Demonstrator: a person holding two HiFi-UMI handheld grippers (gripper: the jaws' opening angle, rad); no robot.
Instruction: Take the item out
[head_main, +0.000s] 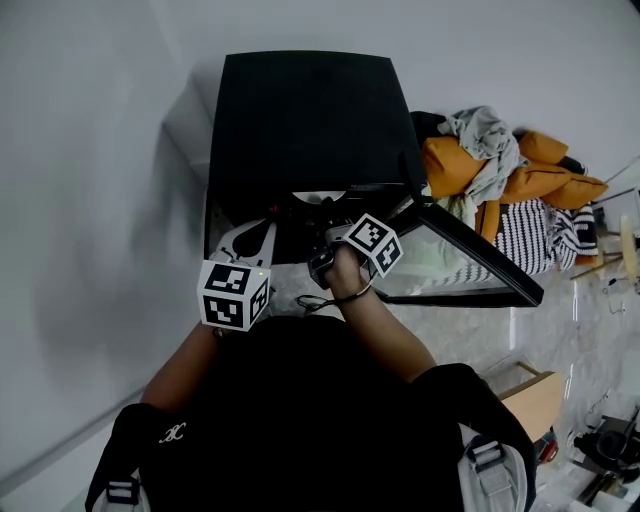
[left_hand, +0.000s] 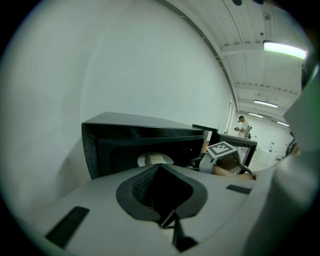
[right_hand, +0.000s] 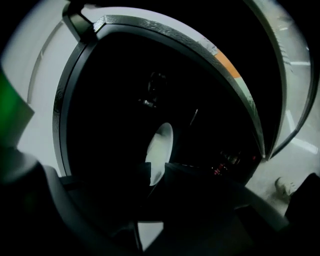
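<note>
Our right claw (right_hand: 152, 184) pinches the rim of the white plate (right_hand: 161, 147), which sits inside the black oven (head_main: 300, 130) at 12 o'clock; our left claw (left_hand: 159, 175) hangs closed and empty at 9 o'clock. We judge the grip made and the pull-out not yet done.
</note>
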